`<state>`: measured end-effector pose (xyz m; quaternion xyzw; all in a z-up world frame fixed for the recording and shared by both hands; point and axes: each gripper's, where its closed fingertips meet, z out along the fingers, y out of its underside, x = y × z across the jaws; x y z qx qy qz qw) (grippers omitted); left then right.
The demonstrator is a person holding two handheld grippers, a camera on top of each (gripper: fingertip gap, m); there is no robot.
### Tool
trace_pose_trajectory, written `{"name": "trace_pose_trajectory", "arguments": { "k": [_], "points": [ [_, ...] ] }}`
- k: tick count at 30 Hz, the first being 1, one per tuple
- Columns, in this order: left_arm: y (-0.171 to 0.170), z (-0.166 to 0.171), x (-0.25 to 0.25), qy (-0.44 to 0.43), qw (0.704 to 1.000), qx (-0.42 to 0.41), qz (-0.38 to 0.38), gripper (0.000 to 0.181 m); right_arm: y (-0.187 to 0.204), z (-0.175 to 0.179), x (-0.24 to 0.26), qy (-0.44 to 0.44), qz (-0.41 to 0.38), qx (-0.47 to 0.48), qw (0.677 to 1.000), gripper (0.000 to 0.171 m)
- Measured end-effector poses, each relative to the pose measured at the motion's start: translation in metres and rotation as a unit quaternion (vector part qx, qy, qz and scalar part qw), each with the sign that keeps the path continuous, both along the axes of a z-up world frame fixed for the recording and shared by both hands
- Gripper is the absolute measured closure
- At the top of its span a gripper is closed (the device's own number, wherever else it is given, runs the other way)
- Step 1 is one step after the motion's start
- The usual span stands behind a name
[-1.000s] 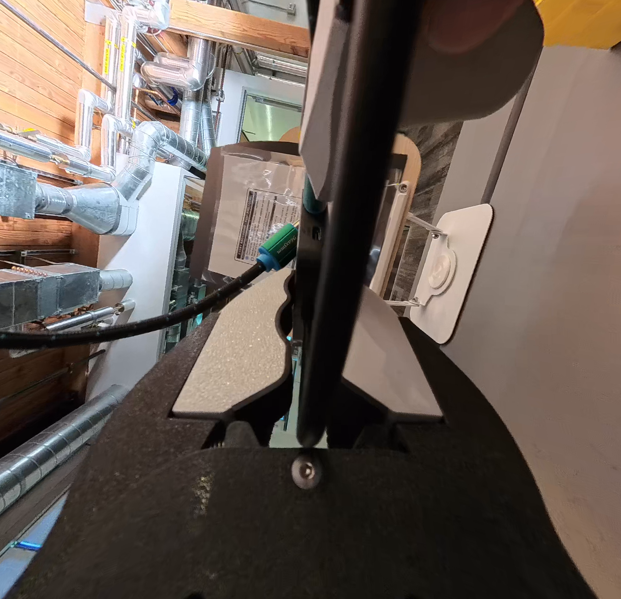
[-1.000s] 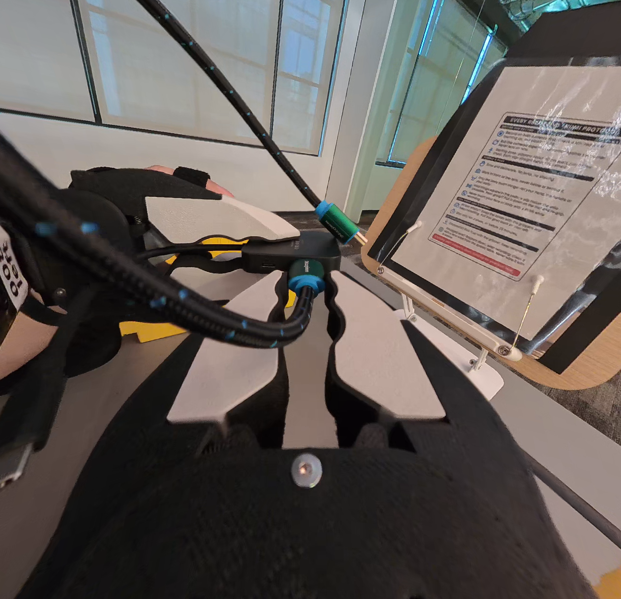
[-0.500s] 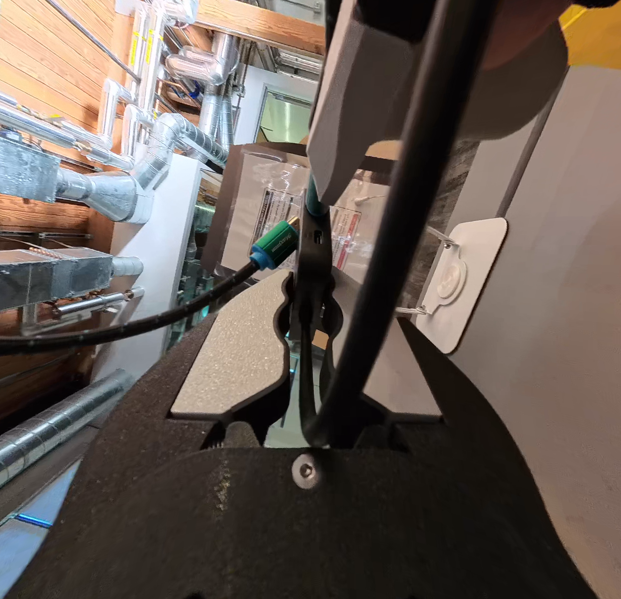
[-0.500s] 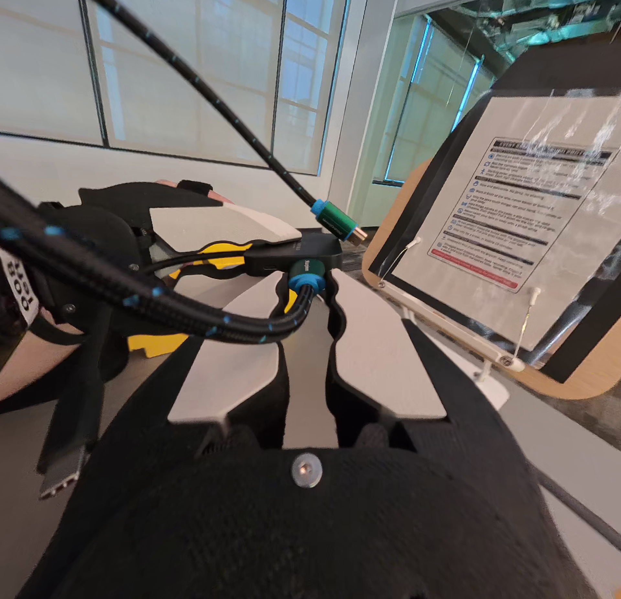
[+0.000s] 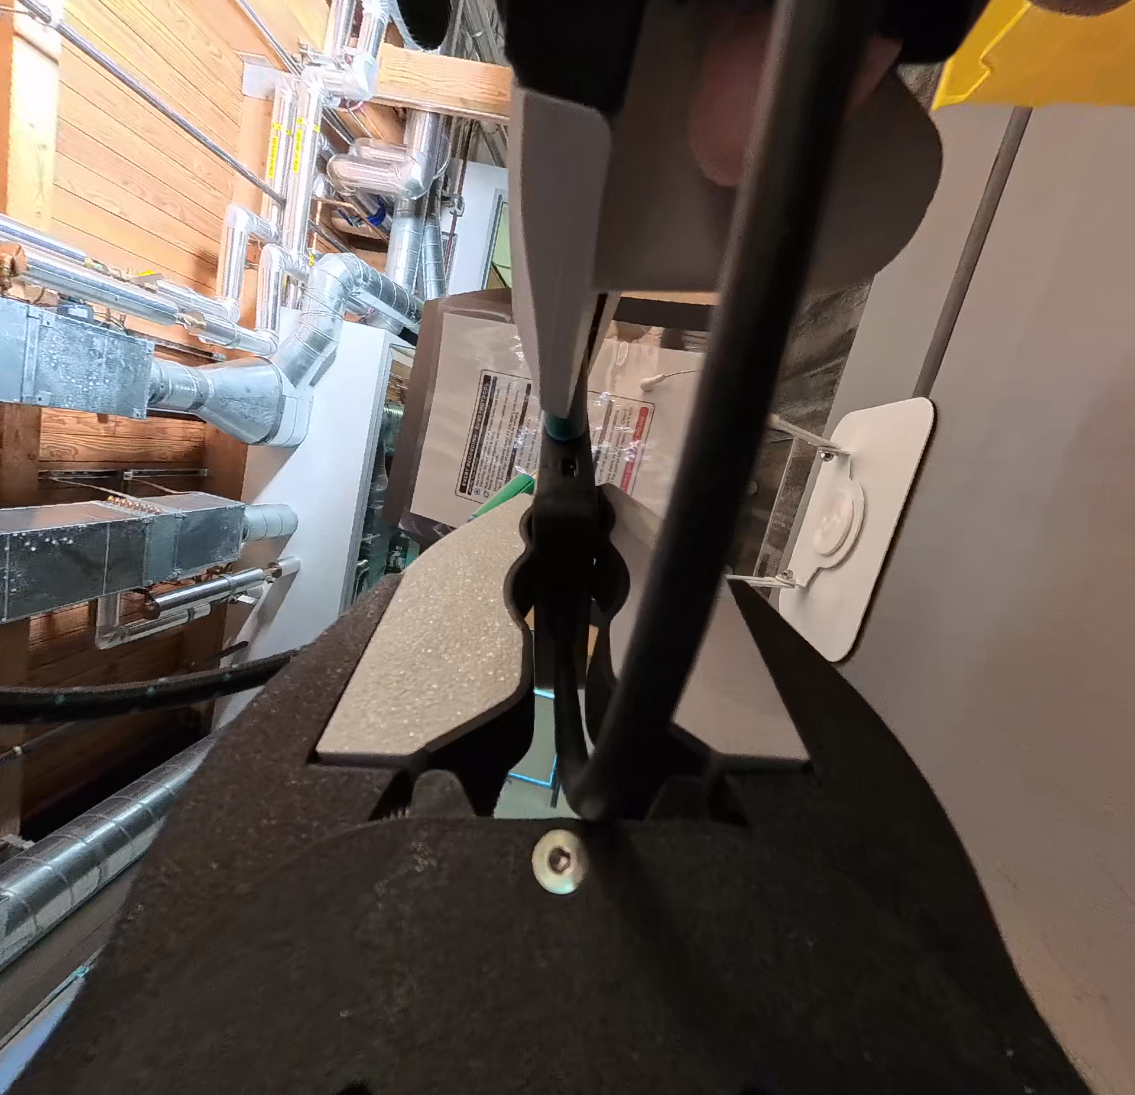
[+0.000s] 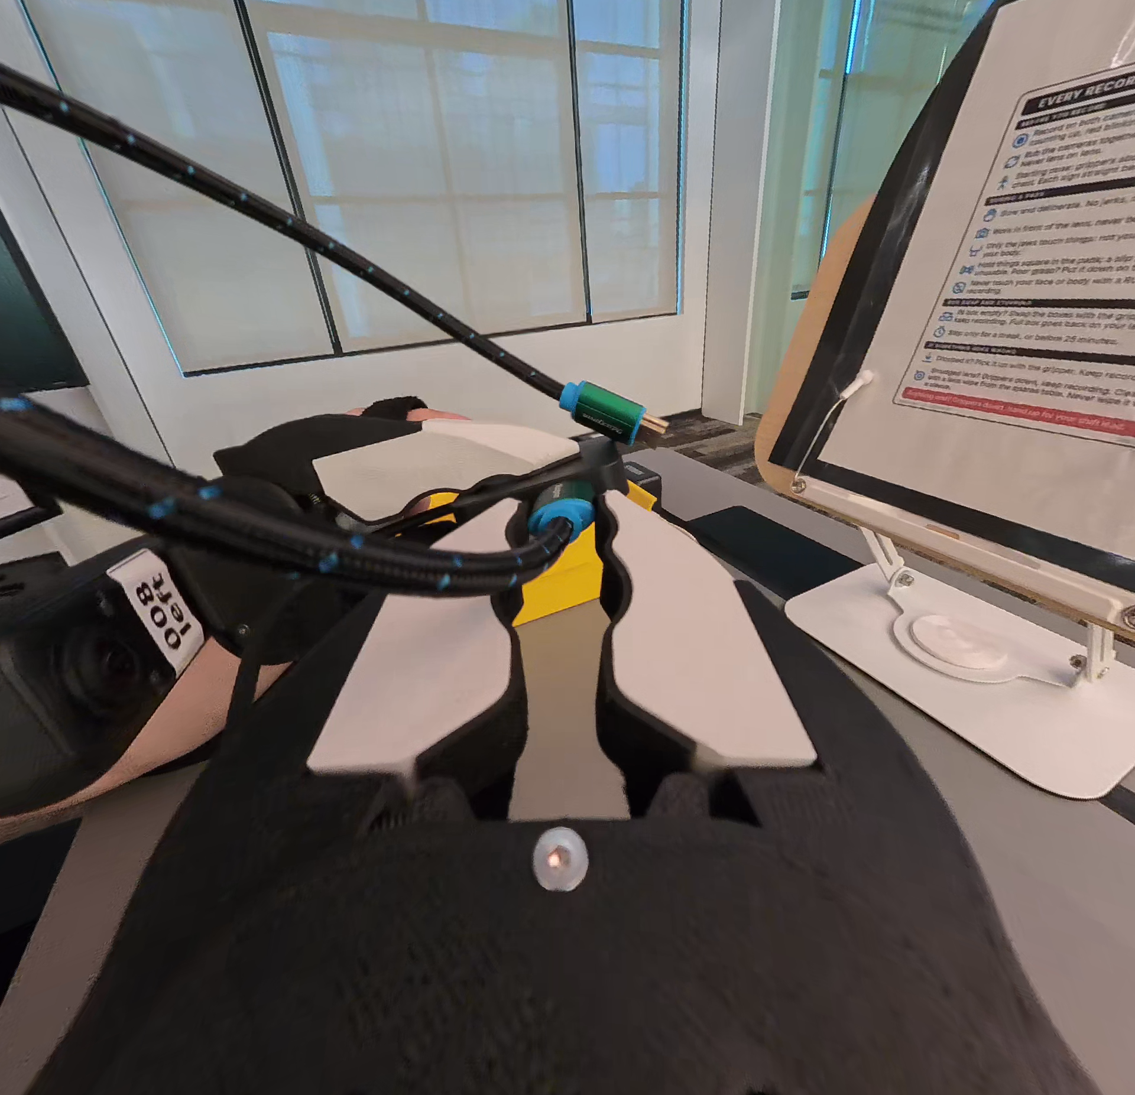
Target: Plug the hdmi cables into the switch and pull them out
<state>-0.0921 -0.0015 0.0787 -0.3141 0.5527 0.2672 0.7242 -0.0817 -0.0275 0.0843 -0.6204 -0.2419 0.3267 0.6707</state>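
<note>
My left gripper (image 5: 562,550) is shut on the black HDMI switch (image 5: 562,482), which shows edge-on between its pads. In the right wrist view the switch (image 6: 599,458) is held above the grey table (image 6: 921,881). My right gripper (image 6: 559,513) is shut on a green HDMI plug with a blue collar (image 6: 559,500) that sits against the switch's port; it also shows in the left wrist view (image 5: 557,428). A second green plug (image 6: 605,411) with a bare gold tip hangs free just beyond the switch. Braided black cables (image 6: 307,550) loop off to the left.
A document stand with a printed sheet (image 6: 1013,267) on a white base (image 6: 952,666) stands at the right. A yellow block (image 6: 565,580) lies on the table under the switch. A thick black cable (image 5: 725,390) crosses the left wrist view. The person's hand (image 6: 123,758) holds the left gripper. Only a small space, under 4 cm, lies between the two pairs of fingers.
Both grippers have shifted together with the switch and the plug between them. The switch now shows more edge-on. In the left wrist view the free plug has slid mostly behind the left finger.
</note>
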Motion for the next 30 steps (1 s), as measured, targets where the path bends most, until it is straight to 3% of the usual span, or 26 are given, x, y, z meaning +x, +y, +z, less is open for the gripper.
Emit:
{"name": "trace_pose_trajectory", "arguments": {
  "k": [18, 30],
  "points": [
    [0.009, -0.01, 0.0, 0.023, 0.999, -0.012, 0.038, 0.167, 0.01, -0.015, 0.004, -0.015, 0.006, -0.053, 0.998, 0.15],
    [0.011, -0.011, 0.001, 0.012, 0.999, -0.033, 0.034, 0.167, 0.009, -0.012, 0.006, -0.056, -0.038, -0.015, 0.998, 0.15]
  ]
}}
